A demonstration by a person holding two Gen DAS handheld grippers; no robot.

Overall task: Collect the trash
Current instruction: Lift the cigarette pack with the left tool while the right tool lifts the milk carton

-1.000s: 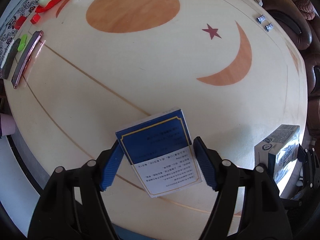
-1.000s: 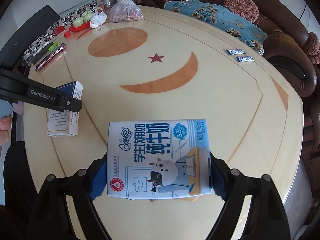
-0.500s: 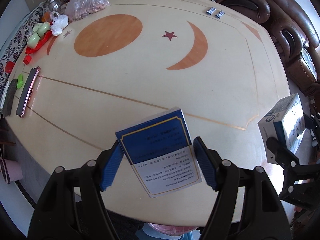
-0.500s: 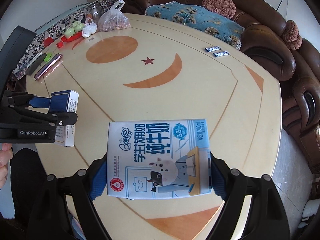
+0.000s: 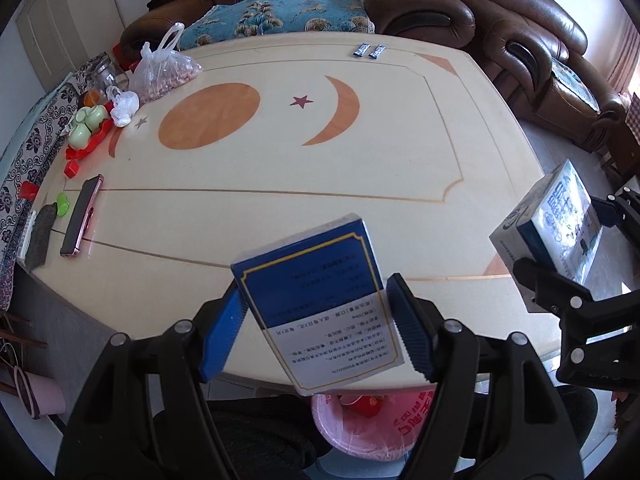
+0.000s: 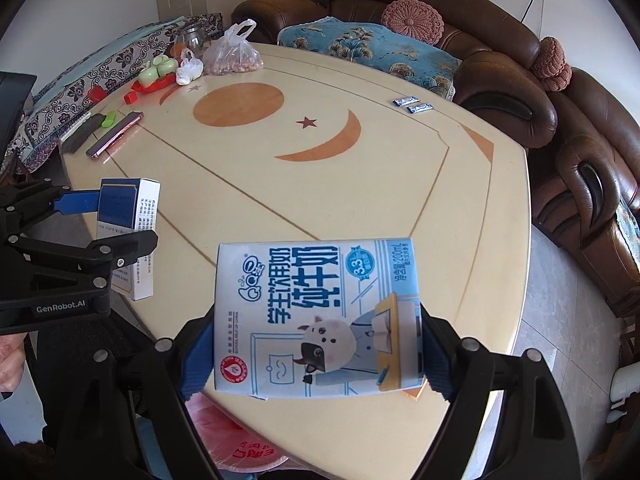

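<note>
My left gripper point(image 5: 316, 320) is shut on a blue and white cigarette box point(image 5: 316, 300), held in the air above the near table edge; the box also shows in the right wrist view point(image 6: 128, 236). My right gripper point(image 6: 316, 340) is shut on a light blue milk carton point(image 6: 316, 320), also lifted; it shows at the right of the left wrist view point(image 5: 556, 224). A pink bin with a red-printed bag point(image 5: 372, 424) stands on the floor below the table edge, under both grippers; it also shows in the right wrist view point(image 6: 240, 440).
The cream table point(image 5: 280, 184) carries two small wrappers point(image 5: 370, 50) at the far edge, a phone point(image 5: 80, 216), a bag of nuts point(image 5: 164, 72), green cups on a red tray point(image 5: 86, 128). A brown sofa point(image 5: 520, 40) runs behind and right.
Both grippers have risen and pulled back from the table with their boxes held. The table now looks farther away, and the pink bin has come into view below.
</note>
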